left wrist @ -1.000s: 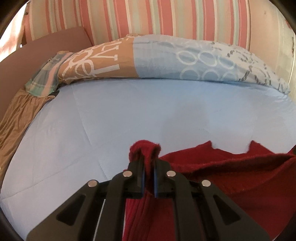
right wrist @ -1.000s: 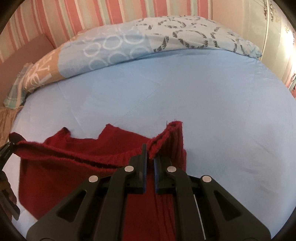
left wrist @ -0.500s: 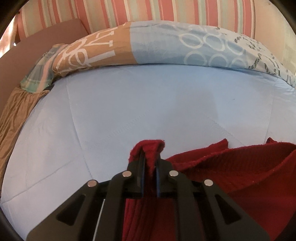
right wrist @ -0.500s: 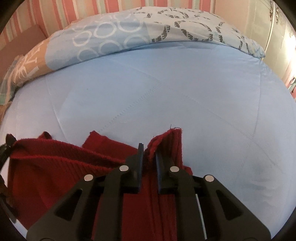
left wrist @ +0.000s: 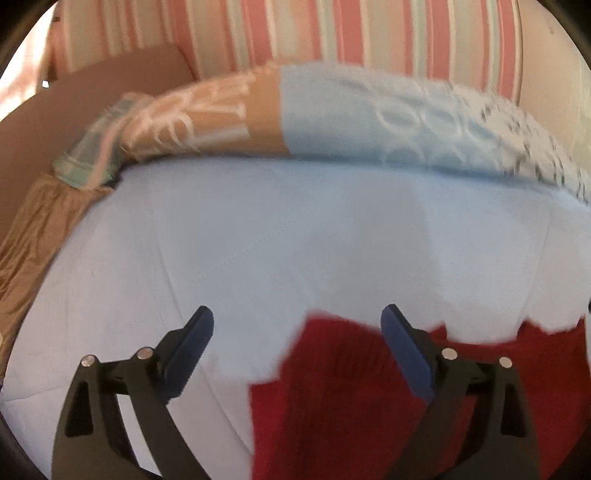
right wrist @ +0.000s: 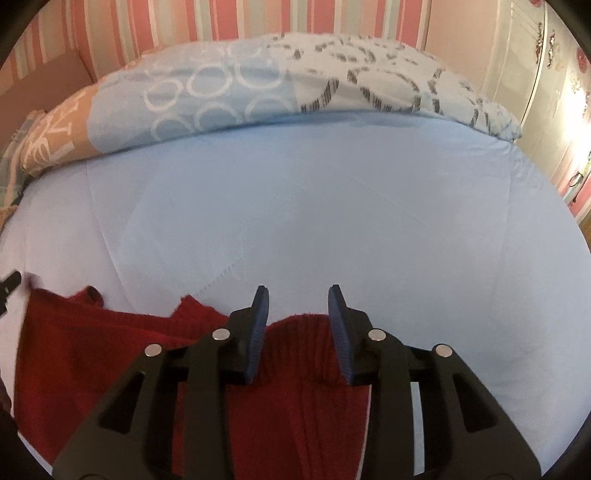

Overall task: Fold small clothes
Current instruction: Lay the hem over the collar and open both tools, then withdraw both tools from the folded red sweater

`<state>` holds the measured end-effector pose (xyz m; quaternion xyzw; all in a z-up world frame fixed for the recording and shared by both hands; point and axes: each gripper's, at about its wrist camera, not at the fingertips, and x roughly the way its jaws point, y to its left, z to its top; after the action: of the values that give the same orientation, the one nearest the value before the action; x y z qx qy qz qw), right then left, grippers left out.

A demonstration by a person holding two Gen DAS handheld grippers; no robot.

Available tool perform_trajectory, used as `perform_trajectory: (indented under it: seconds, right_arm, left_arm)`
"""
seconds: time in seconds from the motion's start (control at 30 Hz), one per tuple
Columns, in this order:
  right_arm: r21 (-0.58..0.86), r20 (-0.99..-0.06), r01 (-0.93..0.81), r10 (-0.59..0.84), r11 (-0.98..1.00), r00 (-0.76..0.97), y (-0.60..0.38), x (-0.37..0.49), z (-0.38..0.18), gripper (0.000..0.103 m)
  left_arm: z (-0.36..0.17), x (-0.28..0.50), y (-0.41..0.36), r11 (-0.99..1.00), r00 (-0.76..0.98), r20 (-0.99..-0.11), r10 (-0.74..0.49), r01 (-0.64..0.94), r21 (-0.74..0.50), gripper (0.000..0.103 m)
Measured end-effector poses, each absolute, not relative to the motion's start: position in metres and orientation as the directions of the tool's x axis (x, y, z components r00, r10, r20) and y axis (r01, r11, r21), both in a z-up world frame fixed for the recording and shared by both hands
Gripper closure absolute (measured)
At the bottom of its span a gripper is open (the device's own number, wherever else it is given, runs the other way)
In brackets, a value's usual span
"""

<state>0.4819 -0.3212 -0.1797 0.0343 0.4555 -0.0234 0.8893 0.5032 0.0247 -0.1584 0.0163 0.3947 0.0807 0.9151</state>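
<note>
A dark red knitted garment (left wrist: 332,387) lies on the light blue bed sheet (left wrist: 295,240), low in both wrist views. My left gripper (left wrist: 297,317) hangs over the garment's left corner with its jaws opening wide; the cloth lies below them and neither blue pad presses on it. In the right wrist view the garment (right wrist: 110,354) spreads to the left, and its right corner bulges up between the jaws of my right gripper (right wrist: 299,295). Those jaws are opening too, with a gap on both sides of the cloth.
A long patterned pillow (right wrist: 258,85) in blue, tan and white lies across the far side of the bed, below a striped pink wall (left wrist: 332,29). A tan bed skirt (left wrist: 33,240) hangs at the left edge. A white cabinet (right wrist: 546,74) stands at the right.
Both grippers were shut on the garment's corners and have let go; their jaws have spread apart. The red cloth has dropped flat onto the sheet. Both views shifted slightly forward over the bed.
</note>
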Motion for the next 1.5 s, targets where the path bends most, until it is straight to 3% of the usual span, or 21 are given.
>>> perform_trajectory:
  seconds: [0.3,0.63,1.0,1.17,1.33,1.5]
  right_arm:
    - [0.084,-0.808,-0.06,0.103,0.995,0.579,-0.299,0.435,-0.17,0.055]
    - [-0.016,-0.904,-0.126,0.039,0.992,0.427,-0.255,0.445,-0.243,0.054]
    - [-0.072,-0.898,-0.029,-0.052,0.997,0.438,-0.268,0.496,-0.261,0.031]
    - [0.009,-0.863,-0.016,0.016,1.0,0.504,-0.282,0.479,-0.235,0.033]
    - [0.058,-0.803,-0.038,0.07,0.998,0.592,-0.302,0.432,-0.189,0.013]
    - [0.082,-0.773,-0.049,0.095,0.995,0.627,-0.309,0.376,-0.152,0.01]
  left_arm:
    - [-0.154,0.471,0.015,0.993,0.673,-0.731,0.116,-0.057,0.105,0.011]
    - [-0.22,0.444,-0.014,0.991,0.593,-0.8,0.089,0.026,0.129,0.011]
    - [-0.246,0.457,-0.003,0.989,0.582,-0.803,0.125,-0.004,0.151,0.002]
    - [-0.227,0.45,0.009,0.996,0.605,-0.791,0.09,-0.031,0.089,0.004]
    - [-0.183,0.416,0.022,0.998,0.679,-0.732,0.063,-0.044,0.045,0.004]
    - [-0.152,0.377,0.028,0.999,0.707,-0.706,0.039,-0.054,0.002,0.003]
